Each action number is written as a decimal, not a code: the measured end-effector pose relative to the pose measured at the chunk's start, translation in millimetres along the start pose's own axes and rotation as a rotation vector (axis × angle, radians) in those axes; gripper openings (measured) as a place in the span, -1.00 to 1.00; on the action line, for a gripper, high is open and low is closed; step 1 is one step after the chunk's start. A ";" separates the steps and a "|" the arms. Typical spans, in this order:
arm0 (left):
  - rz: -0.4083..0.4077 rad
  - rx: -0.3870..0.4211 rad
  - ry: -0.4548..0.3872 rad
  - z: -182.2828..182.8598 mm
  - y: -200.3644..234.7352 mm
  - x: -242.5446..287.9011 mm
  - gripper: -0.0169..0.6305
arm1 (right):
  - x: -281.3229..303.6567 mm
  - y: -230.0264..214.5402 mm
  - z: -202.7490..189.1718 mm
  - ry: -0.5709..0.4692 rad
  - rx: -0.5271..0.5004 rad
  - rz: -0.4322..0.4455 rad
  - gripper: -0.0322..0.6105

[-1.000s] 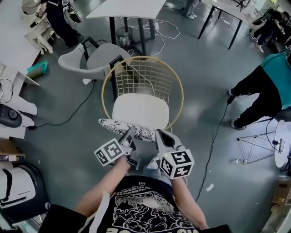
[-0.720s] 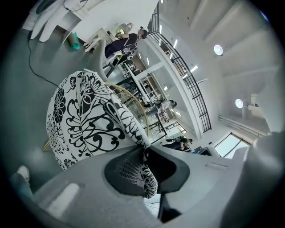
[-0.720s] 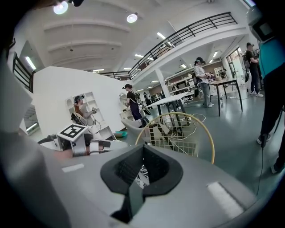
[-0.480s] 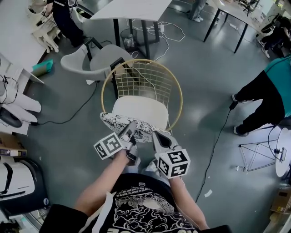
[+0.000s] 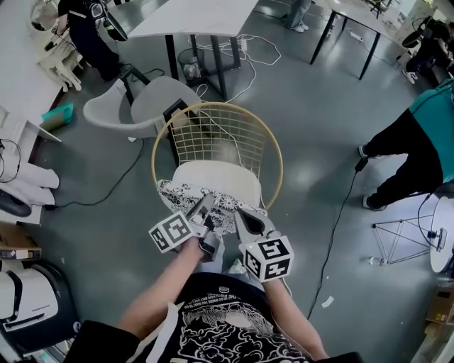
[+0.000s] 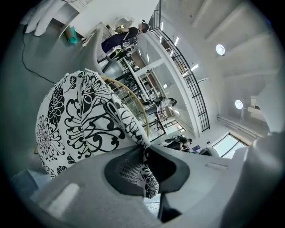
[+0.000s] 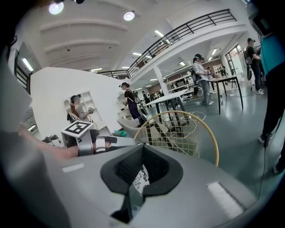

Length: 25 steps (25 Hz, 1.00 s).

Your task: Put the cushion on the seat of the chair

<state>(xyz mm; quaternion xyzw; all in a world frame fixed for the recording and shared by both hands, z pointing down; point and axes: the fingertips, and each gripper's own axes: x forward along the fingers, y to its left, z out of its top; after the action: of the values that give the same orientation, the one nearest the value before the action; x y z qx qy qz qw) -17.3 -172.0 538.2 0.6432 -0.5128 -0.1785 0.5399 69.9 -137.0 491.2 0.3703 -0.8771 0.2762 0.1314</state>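
Note:
The cushion [image 5: 186, 197], white with a black flower print, hangs over the front edge of the chair's white seat [image 5: 213, 176]. The chair [image 5: 220, 135] has a round gold wire back. My left gripper [image 5: 205, 208] is shut on the cushion's near edge, and in the left gripper view the printed fabric [image 6: 84, 120] is pinched between the jaws [image 6: 144, 150]. My right gripper [image 5: 238, 214] is shut on the same edge a little to the right. A strip of the print [image 7: 141, 178] shows between its pads, and the gold chair back [image 7: 178, 129] stands beyond.
A white shell chair [image 5: 124, 106] and a white table [image 5: 198, 14] stand behind the wire chair. A person in teal and black [image 5: 415, 135] stands at the right. Cables [image 5: 333, 227] run across the grey floor, and white gear [image 5: 21, 298] sits at the left.
Both grippers have carried the cushion forward, from in front of the chair to over the seat's front edge.

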 end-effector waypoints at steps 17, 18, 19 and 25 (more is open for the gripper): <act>0.048 -0.088 0.059 31.4 45.8 71.7 -0.87 | 73.3 -29.8 9.7 0.121 0.004 -0.045 -0.91; 0.050 -0.092 0.059 33.9 49.4 76.2 -0.86 | 78.0 -31.0 9.0 0.129 0.004 -0.044 -0.91; 0.052 -0.096 0.060 36.1 52.8 81.5 -0.86 | 82.7 -32.8 8.1 0.137 0.005 -0.044 -0.91; 0.073 -0.135 0.059 42.9 74.6 111.8 -0.86 | 103.3 -48.3 0.9 0.166 0.048 -0.050 -0.91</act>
<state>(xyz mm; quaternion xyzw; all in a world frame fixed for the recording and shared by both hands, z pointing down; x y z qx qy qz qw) -39.8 -281.1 624.9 0.5909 -0.5067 -0.1739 0.6032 33.4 -224.9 554.1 0.3709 -0.8470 0.3232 0.2015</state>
